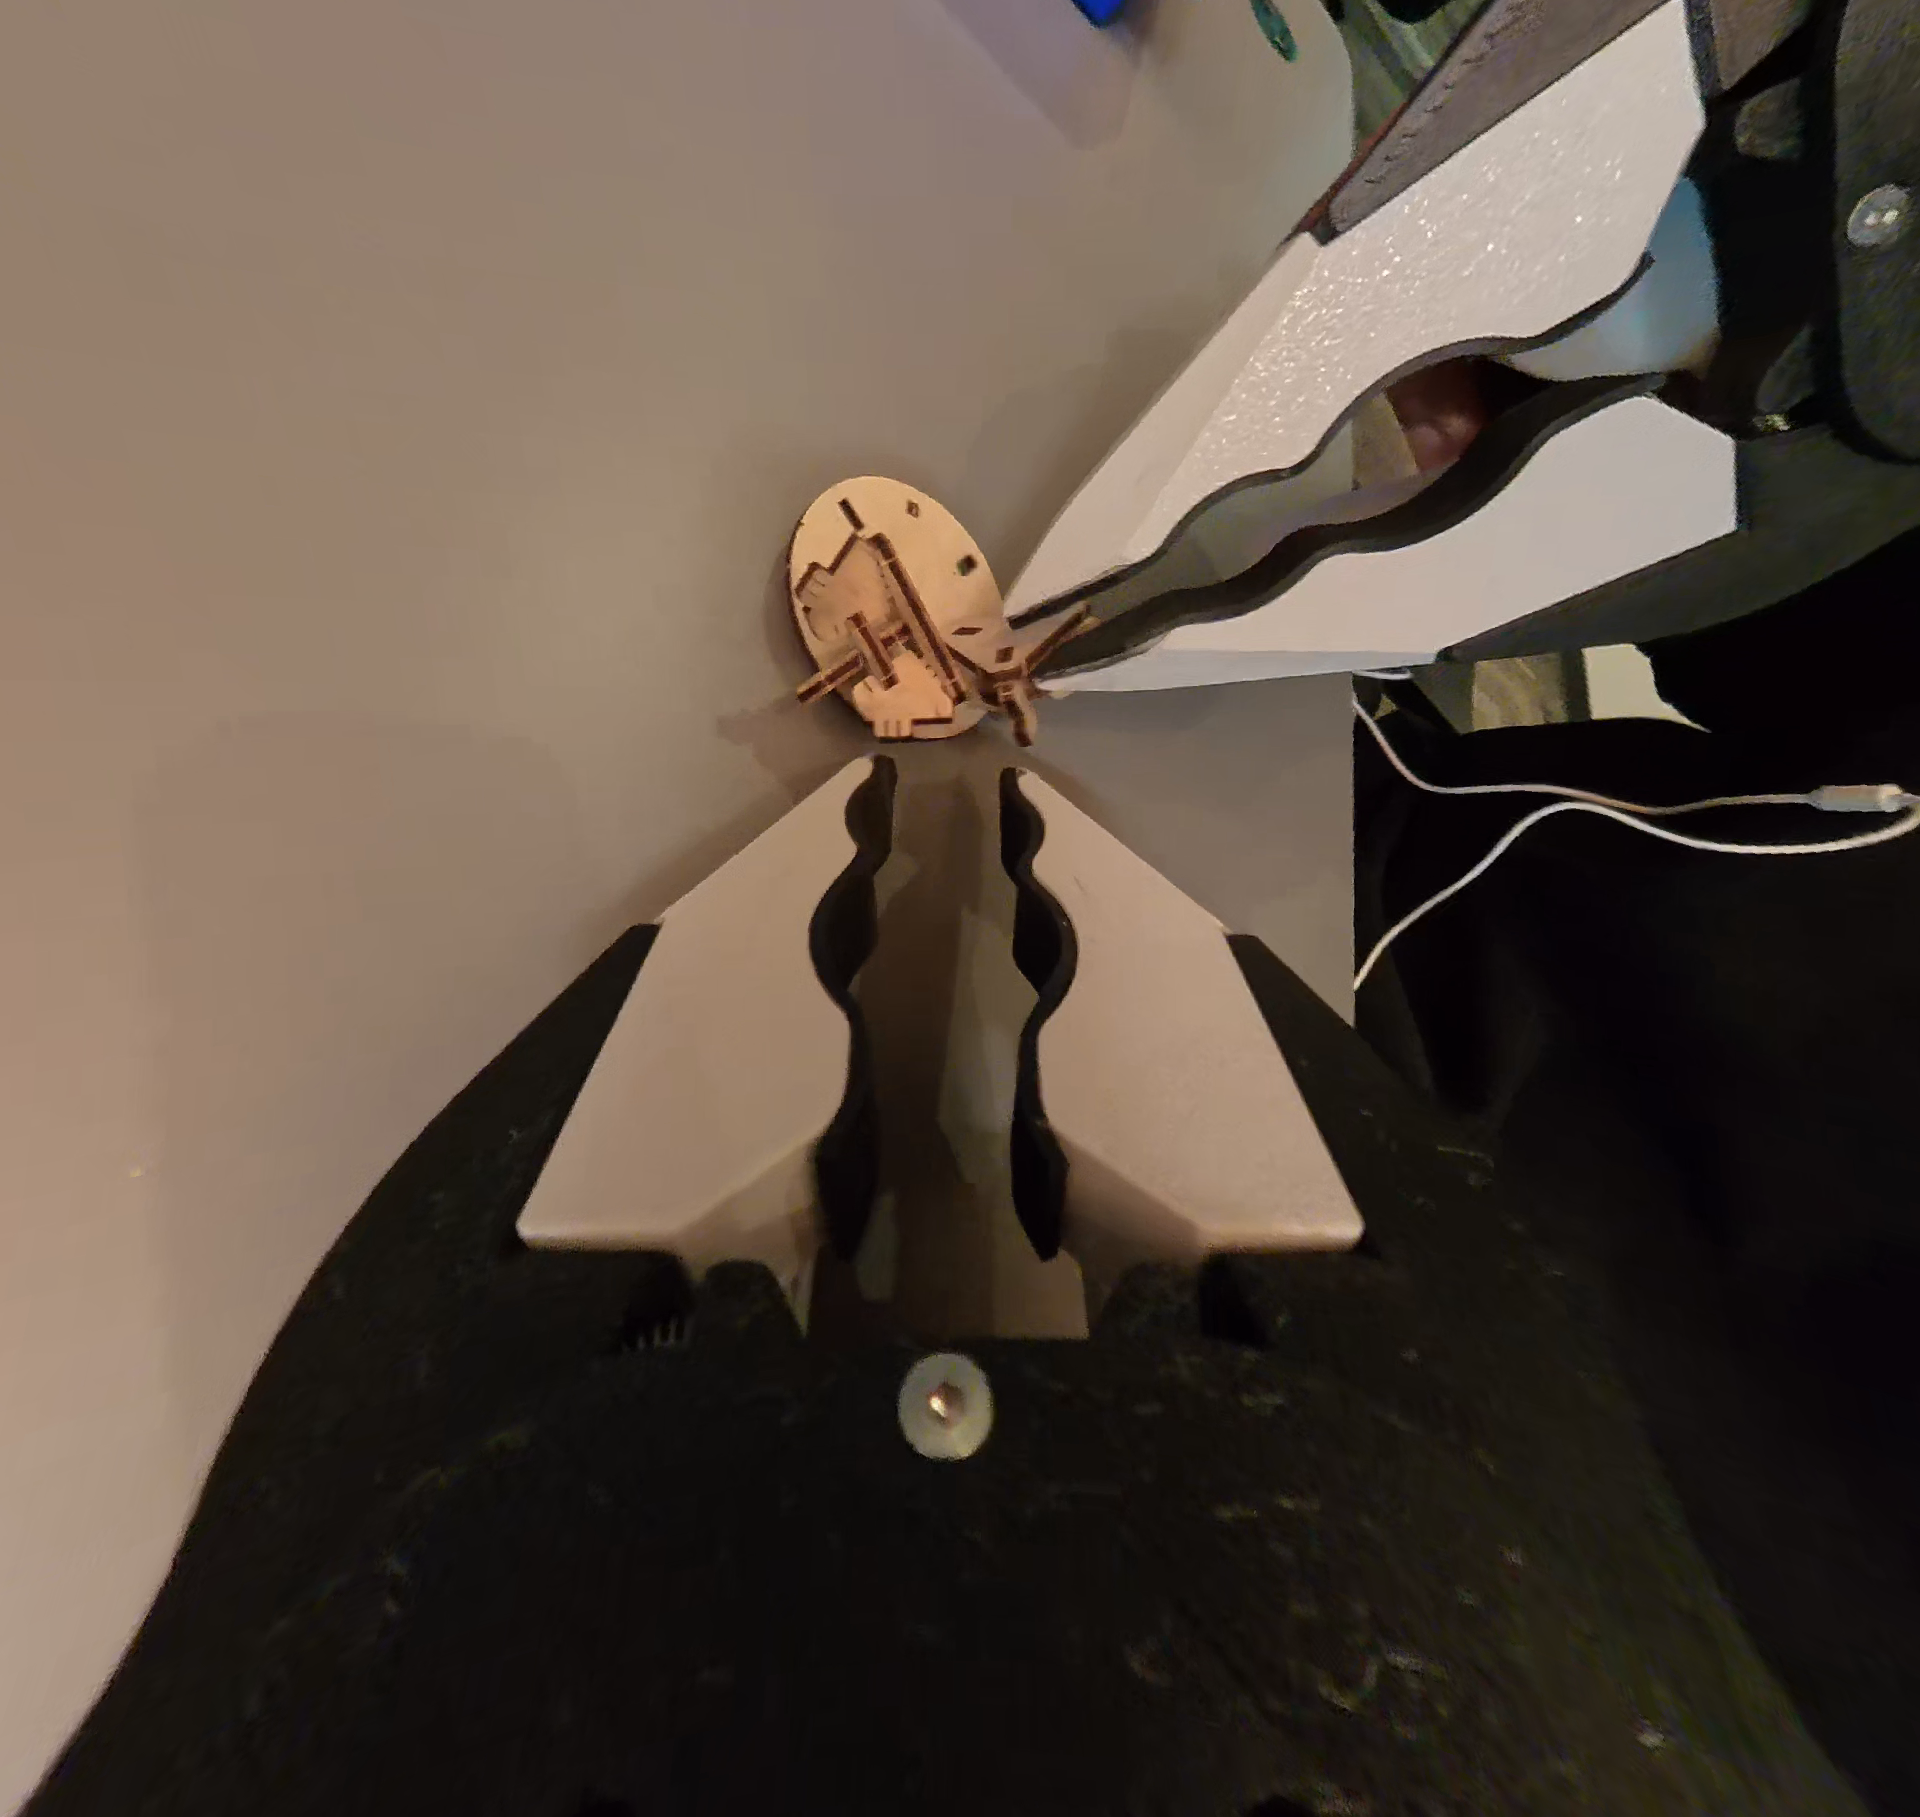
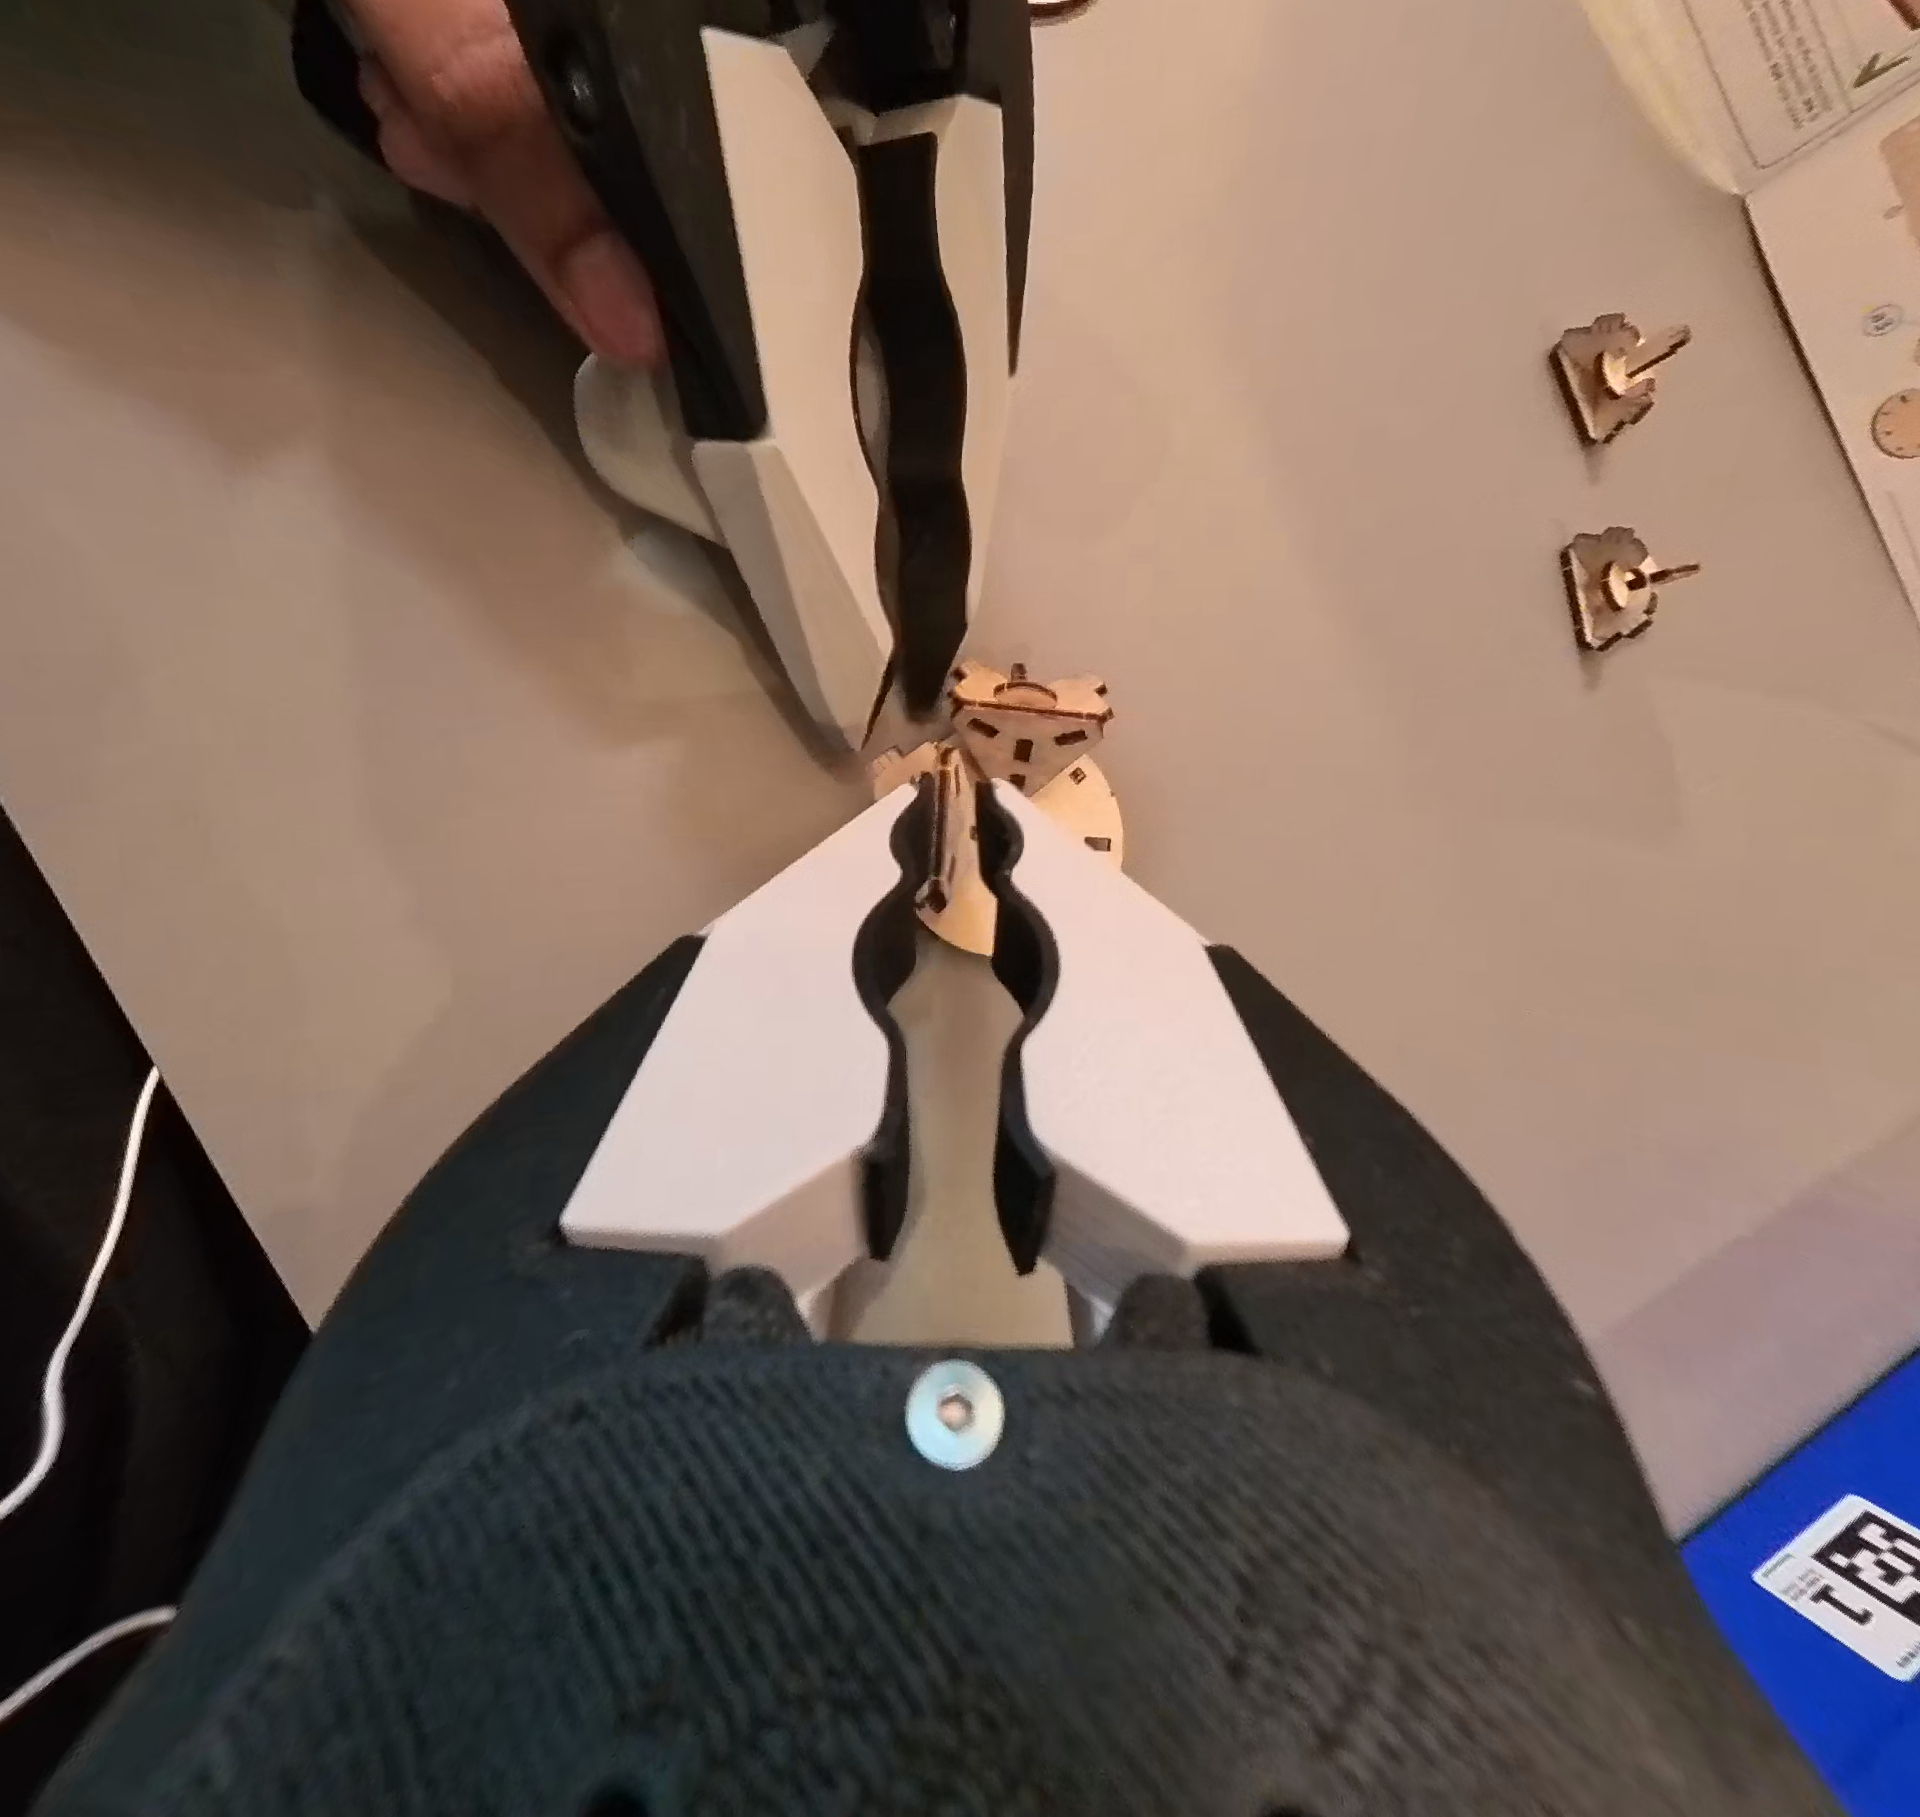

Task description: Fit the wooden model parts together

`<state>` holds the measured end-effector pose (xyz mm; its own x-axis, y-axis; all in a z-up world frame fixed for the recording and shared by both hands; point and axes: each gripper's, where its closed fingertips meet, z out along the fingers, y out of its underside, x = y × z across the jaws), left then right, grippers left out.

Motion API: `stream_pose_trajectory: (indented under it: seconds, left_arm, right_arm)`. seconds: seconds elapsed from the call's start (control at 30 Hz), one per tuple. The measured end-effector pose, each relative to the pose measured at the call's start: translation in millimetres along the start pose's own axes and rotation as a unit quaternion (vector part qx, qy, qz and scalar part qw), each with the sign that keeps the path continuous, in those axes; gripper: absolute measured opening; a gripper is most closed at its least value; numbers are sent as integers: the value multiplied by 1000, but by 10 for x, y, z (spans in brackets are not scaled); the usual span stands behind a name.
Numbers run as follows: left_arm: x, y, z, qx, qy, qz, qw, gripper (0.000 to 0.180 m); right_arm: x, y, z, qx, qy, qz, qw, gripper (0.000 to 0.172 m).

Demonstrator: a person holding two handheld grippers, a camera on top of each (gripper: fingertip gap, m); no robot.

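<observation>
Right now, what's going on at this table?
A person is working two handheld grippers over a small laser-cut wooden assembly on a pale table. The right gripper pinches a thin wooden strip at the assembly's round base. The left gripper is open just short of the assembly, holding nothing. Two more small wooden pieces and instruction sheets lie off to the side.
</observation>
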<state>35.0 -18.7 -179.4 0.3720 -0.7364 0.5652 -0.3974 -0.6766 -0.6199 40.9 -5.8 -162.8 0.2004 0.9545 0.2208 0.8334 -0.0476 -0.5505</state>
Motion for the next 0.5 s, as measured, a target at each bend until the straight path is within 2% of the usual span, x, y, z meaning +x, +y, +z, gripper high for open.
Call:
stream_pose_trajectory:
  seconds: [0.17,0.5]
  left_arm:
    - [102,-47,-19,14,29,-1,999,21]
    - [70,-27,70,12,26,-17,999,19]
  right_arm:
    - [14,-5,1,3,2,-6,1000,7]
    - [25,-40,2,10,-6,-6,1000,10]
